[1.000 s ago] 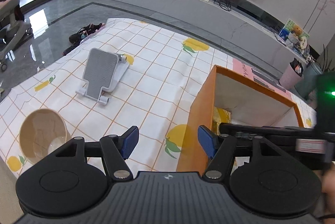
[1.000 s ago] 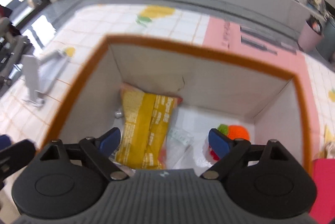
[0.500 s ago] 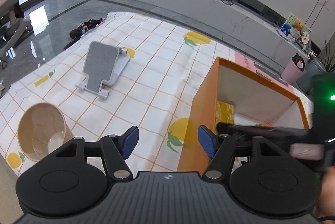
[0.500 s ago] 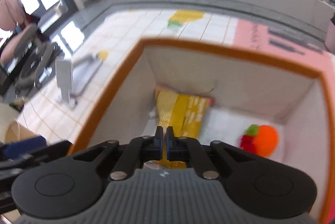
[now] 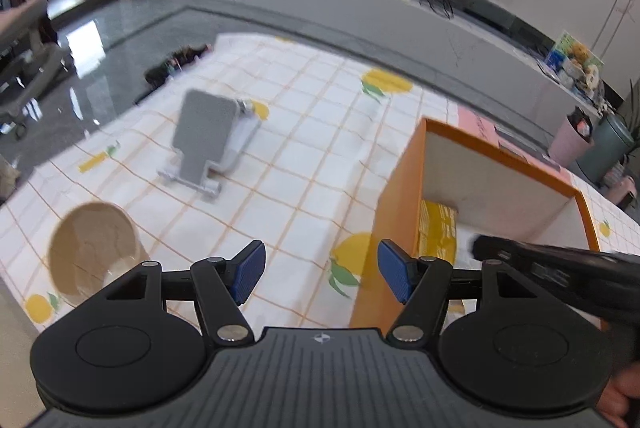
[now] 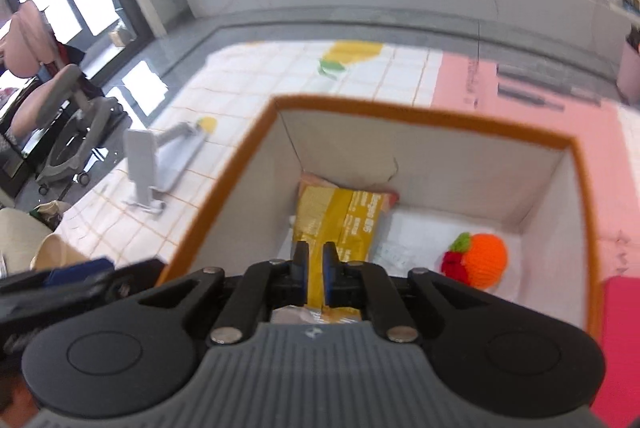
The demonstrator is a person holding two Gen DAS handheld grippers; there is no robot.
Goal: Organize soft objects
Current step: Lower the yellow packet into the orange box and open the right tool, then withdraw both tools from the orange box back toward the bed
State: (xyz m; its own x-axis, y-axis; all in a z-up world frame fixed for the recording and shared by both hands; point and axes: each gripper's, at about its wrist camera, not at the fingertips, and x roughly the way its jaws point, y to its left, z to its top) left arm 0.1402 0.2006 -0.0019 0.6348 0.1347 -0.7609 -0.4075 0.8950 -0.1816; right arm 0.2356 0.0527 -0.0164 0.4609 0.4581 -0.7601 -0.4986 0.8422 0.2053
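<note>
An orange cardboard box (image 6: 224, 187) stands open on the checked tablecloth; it also shows in the left wrist view (image 5: 394, 183). Inside lie a yellow snack bag (image 6: 340, 216), a knitted orange toy (image 6: 482, 260) with a red part beside it, and a clear wrapper (image 6: 394, 254). My right gripper (image 6: 315, 262) hovers above the box's near left part, its jaws nearly together with nothing between them. My left gripper (image 5: 320, 270) is open and empty, left of the box over the cloth.
A grey phone stand (image 5: 208, 141) lies on the cloth left of the box. A tan bowl (image 5: 94, 252) sits near the left table edge. A pink sheet (image 6: 520, 99) lies behind the box. An office chair (image 6: 60, 99) stands on the floor at left.
My right gripper went from wide open to closed, empty, then rose and pulled back above the box. My left gripper stayed open, shifting slightly.
</note>
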